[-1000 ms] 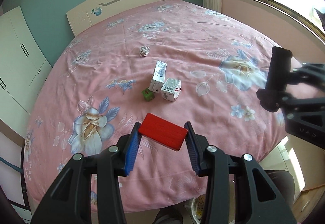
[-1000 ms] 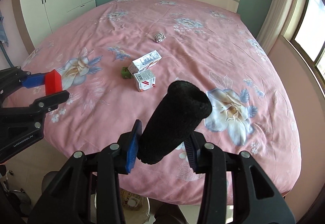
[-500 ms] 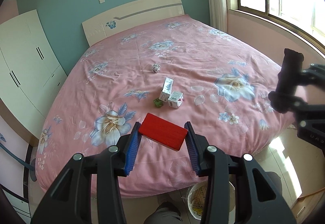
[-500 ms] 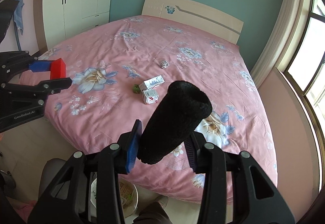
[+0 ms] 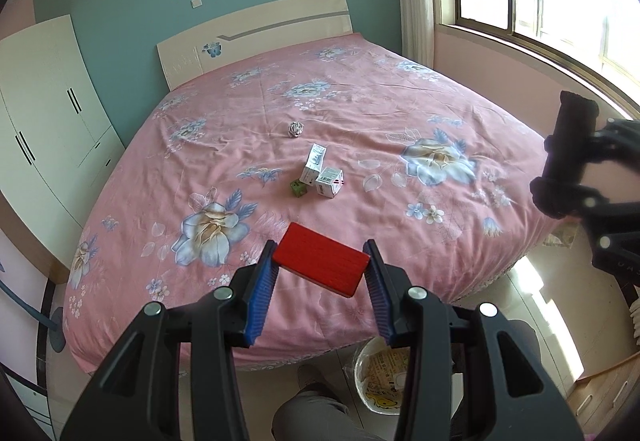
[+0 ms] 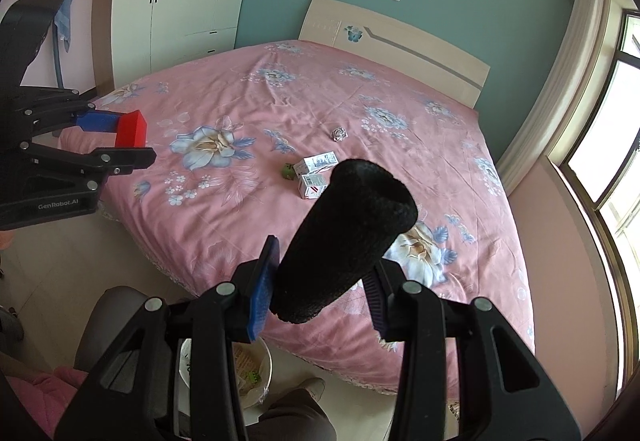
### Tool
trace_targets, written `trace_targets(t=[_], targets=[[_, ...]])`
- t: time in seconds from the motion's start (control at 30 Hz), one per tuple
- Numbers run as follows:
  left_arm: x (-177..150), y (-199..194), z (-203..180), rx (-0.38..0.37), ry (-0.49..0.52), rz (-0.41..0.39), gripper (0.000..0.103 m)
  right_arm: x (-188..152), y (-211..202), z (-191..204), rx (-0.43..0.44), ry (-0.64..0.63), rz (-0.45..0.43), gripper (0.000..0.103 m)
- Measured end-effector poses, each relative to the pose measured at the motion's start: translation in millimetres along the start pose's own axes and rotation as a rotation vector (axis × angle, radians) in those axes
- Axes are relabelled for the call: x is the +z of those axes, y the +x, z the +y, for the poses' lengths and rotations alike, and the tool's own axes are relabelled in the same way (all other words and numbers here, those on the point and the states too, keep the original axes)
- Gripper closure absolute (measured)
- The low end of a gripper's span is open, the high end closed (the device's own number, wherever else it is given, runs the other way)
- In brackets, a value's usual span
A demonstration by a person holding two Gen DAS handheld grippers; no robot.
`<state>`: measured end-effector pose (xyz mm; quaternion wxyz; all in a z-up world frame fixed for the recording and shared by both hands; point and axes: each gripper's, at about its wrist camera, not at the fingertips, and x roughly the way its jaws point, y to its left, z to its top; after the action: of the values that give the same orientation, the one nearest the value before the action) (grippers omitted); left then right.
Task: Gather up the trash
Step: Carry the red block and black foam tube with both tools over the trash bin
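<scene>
Currently the left claw clamps one flat red block; the right claw clamps one fuzzy black cylinder. Below both: one round bin. Ahead, on the bed: two white cartons, one green cube, then one crumpled wad.

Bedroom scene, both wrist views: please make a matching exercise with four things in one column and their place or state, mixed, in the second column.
Things:
1. red block
2. black roll
3. crumpled foil ball
4. bin

Places:
A. on the floor at the bed's foot
B. between the left gripper fingers
C. on the bedspread, towards the headboard
D. between the right gripper fingers

Pairs: 1-B, 2-D, 3-C, 4-A
</scene>
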<state>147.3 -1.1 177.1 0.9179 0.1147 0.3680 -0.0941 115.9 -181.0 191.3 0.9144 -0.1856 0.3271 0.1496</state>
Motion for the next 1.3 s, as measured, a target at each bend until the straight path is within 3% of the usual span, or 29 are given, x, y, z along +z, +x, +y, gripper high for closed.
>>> trace_targets(t=[0.5,1.3], targets=[[-73,70,-7,-0.071,-0.024,0.201,0.058,-68,64,33,0.063,-0.062,0.177,0.061],[-193,211,-44,-0.180,-0.047,0.565,0.058,-194,202,77,0.269,0.017,0.510,0.061]])
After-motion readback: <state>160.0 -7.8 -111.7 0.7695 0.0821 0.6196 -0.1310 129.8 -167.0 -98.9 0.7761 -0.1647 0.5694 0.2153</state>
